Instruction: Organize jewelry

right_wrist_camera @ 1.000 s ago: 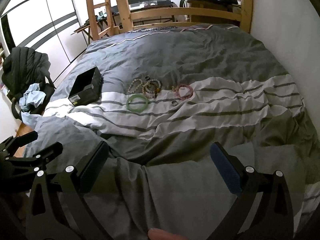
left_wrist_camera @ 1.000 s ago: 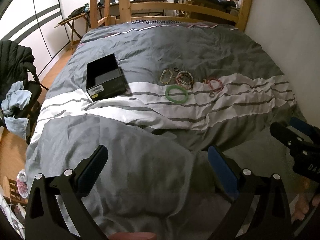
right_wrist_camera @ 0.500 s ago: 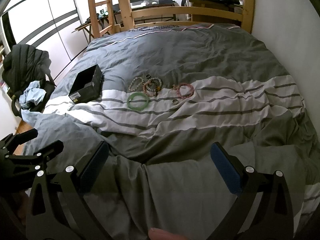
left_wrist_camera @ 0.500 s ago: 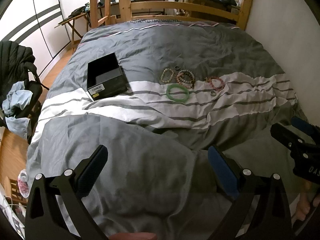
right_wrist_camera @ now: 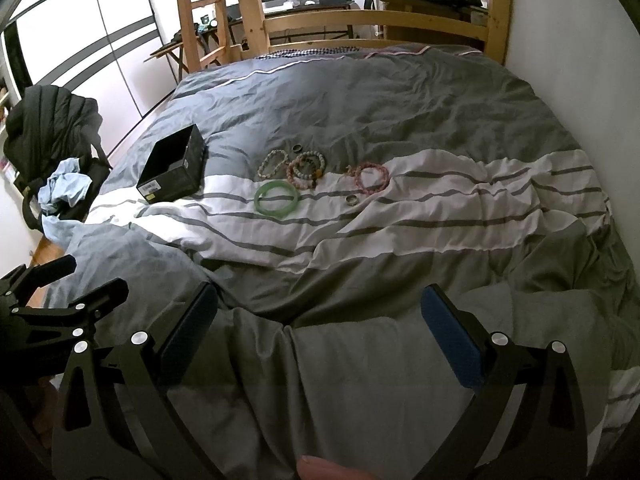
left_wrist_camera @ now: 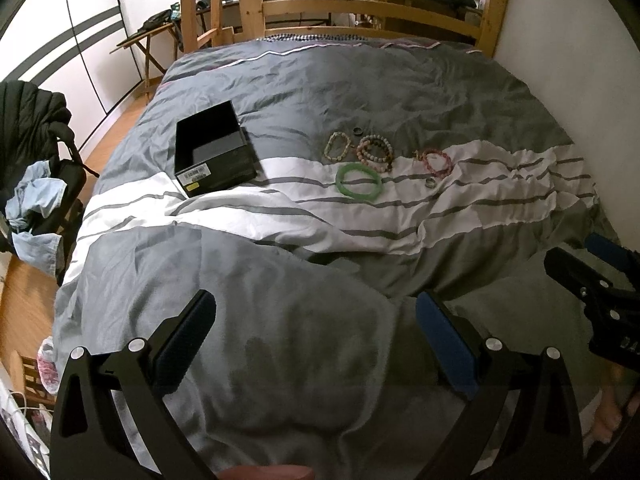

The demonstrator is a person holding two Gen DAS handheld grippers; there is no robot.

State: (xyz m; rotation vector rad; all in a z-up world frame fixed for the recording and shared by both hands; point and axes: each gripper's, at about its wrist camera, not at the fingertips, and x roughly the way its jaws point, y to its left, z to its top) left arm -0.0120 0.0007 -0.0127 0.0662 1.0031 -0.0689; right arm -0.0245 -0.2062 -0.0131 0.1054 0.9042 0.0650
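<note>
Bed duvet (left_wrist_camera: 400, 92), grey with white striped band, fills both views; wooden bed frame (left_wrist_camera: 372, 8), desk behind, white wall at right. Black box (left_wrist_camera: 214, 152) open-topped on left of band. Green bangle (left_wrist_camera: 357, 180), bead bracelets (left_wrist_camera: 375, 151), pink bracelet (left_wrist_camera: 438, 162) clustered right of box. Left gripper (left_wrist_camera: 316, 332) and right gripper (right_wrist_camera: 320, 320) spread wide, holding nothing. Versus second ago: jewelry slightly lower and larger in right view, layout unchanged.
</note>
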